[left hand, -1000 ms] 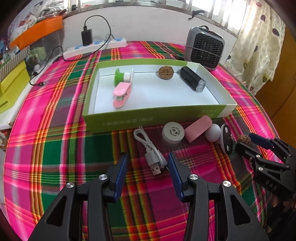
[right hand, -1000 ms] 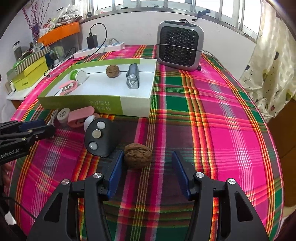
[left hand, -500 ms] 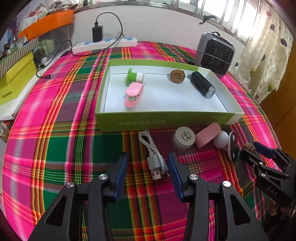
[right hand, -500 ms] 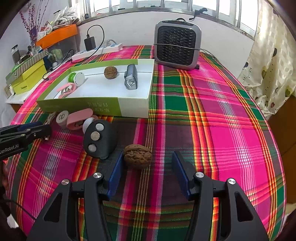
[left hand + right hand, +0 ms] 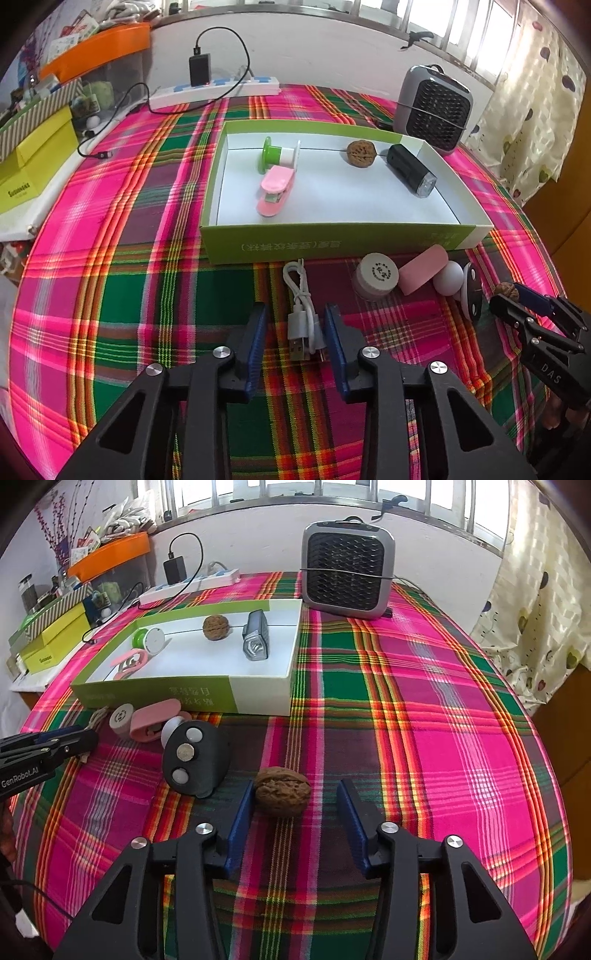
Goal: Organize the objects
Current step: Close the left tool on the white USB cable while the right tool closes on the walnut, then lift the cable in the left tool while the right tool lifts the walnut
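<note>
A green-walled white box [image 5: 343, 242] [image 5: 258, 698] holds a green spool [image 5: 275, 154], a pink clip [image 5: 275, 190], a walnut [image 5: 361, 153] and a black flashlight [image 5: 410, 171]. In front of it lie a white USB cable [image 5: 301, 314], a round white cap [image 5: 376, 278], a pink eraser [image 5: 423, 269], a white ball [image 5: 448, 282] and a black button device [image 5: 194, 757]. My left gripper [image 5: 295, 332] is open around the cable's plug end. My right gripper [image 5: 295, 805] is open around a second walnut [image 5: 282, 795] on the cloth.
A grey fan heater [image 5: 347, 574] stands behind the box at the right. A white power strip [image 5: 214, 92] with a black charger lies at the back. Yellow boxes [image 5: 33, 162] and an orange bin [image 5: 96, 50] sit at the left. The plaid cloth [image 5: 424, 720] stretches right.
My left gripper has moved left and forward, so the cable's plug end now lies between its fingers. My right gripper has edged closer around the walnut.
</note>
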Demonstrator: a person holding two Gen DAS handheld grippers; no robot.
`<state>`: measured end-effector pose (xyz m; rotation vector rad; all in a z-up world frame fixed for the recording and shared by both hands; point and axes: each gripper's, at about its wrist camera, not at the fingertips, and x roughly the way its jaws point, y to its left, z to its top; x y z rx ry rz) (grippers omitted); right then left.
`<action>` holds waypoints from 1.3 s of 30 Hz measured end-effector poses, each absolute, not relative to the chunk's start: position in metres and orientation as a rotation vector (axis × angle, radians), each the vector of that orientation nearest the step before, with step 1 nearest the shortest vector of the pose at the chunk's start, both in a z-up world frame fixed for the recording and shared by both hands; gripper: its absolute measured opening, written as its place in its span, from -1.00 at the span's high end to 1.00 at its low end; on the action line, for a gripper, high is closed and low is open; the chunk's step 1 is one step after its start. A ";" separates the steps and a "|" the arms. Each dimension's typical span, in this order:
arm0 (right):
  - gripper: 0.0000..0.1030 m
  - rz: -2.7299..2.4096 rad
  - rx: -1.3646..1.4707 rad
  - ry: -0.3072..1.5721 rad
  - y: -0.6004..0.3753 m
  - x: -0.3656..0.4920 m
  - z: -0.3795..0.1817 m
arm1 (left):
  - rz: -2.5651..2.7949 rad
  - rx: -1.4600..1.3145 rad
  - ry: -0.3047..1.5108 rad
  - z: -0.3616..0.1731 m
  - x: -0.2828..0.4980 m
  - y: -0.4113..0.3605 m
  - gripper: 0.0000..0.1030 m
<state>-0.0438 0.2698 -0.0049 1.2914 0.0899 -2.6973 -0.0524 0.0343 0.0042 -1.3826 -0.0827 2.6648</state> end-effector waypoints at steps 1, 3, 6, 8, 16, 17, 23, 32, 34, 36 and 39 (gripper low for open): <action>0.17 -2.699 1.292 0.090 0.270 -0.044 -0.005 | 2.667 -1.382 -0.083 0.004 -0.052 0.034 0.51; 0.22 -2.699 1.289 0.089 0.271 -0.043 -0.005 | 2.671 -1.382 -0.083 0.004 -0.052 0.033 0.59; 0.27 -2.696 1.287 0.093 0.271 -0.042 -0.005 | 2.675 -1.381 -0.089 0.004 -0.052 0.031 0.66; 0.33 -2.697 1.285 0.094 0.270 -0.042 -0.005 | 2.673 -1.378 -0.092 0.004 -0.052 0.030 0.66; 0.37 -2.697 1.283 0.083 0.272 -0.041 -0.005 | 2.672 -1.370 -0.094 0.004 -0.052 0.029 0.66; 0.37 -2.696 1.283 0.080 0.272 -0.041 -0.005 | 2.672 -1.370 -0.095 0.004 -0.052 0.029 0.66; 0.38 -2.696 1.282 0.078 0.272 -0.041 -0.004 | 2.671 -1.366 -0.101 0.004 -0.052 0.029 0.66; 0.38 -2.698 1.270 0.070 0.273 -0.040 -0.003 | 2.656 -1.344 -0.100 0.005 -0.050 0.030 0.67; 0.38 -2.699 1.264 0.070 0.272 -0.040 -0.002 | 2.655 -1.332 -0.104 0.006 -0.048 0.030 0.67; 0.38 -2.699 1.261 0.071 0.272 -0.039 -0.002 | 2.657 -1.326 -0.105 0.008 -0.047 0.030 0.67; 0.38 -2.703 1.250 0.067 0.272 -0.039 0.000 | 2.661 -1.312 -0.108 0.011 -0.046 0.029 0.67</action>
